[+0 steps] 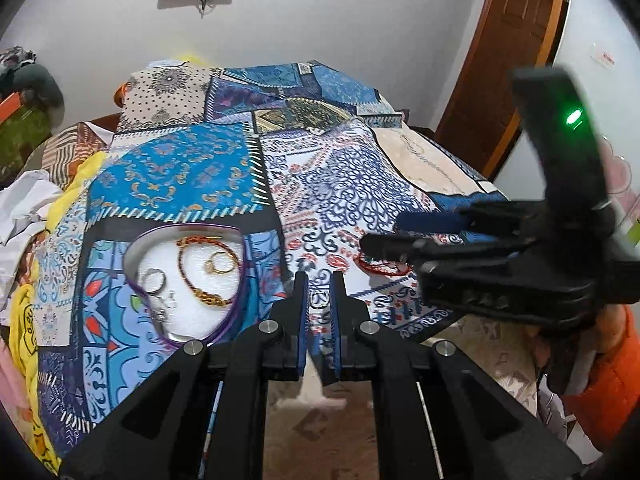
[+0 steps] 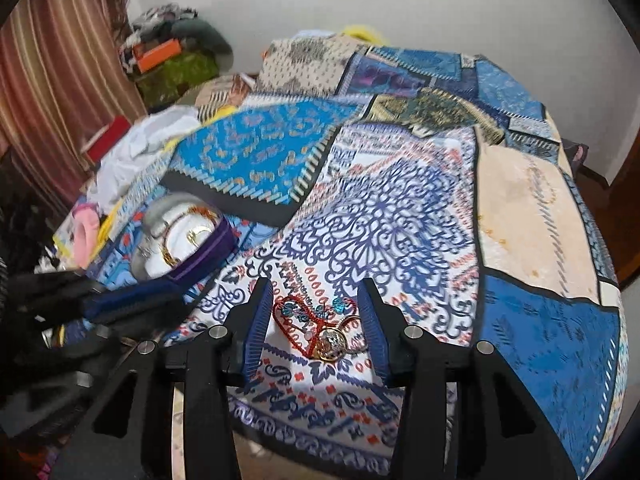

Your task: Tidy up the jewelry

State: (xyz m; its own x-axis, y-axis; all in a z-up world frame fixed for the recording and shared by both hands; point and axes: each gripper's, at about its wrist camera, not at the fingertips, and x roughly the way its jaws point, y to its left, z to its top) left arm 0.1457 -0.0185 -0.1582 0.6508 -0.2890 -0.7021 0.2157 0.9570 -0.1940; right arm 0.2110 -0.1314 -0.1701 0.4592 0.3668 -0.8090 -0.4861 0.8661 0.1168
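Printed matt cloth quilt (image 2: 400,208); glossy metal rings (image 1: 218,262) on white, seemingly foam lining (image 1: 200,304); red braided cord (image 2: 296,320); matt black plastic gripper (image 2: 316,316) with ribbed blue pads (image 2: 260,320); varnished wood door (image 1: 504,48).

Both cameras ride on the grippers and look forward and steeply down along the fingers, close over a patchwork cloth (image 1: 224,168). The left view faces a heart-shaped box (image 1: 184,280), with the right gripper (image 1: 384,236) at its right edge. The right view shares that box (image 2: 188,236) at left, beside the left gripper (image 2: 120,304).
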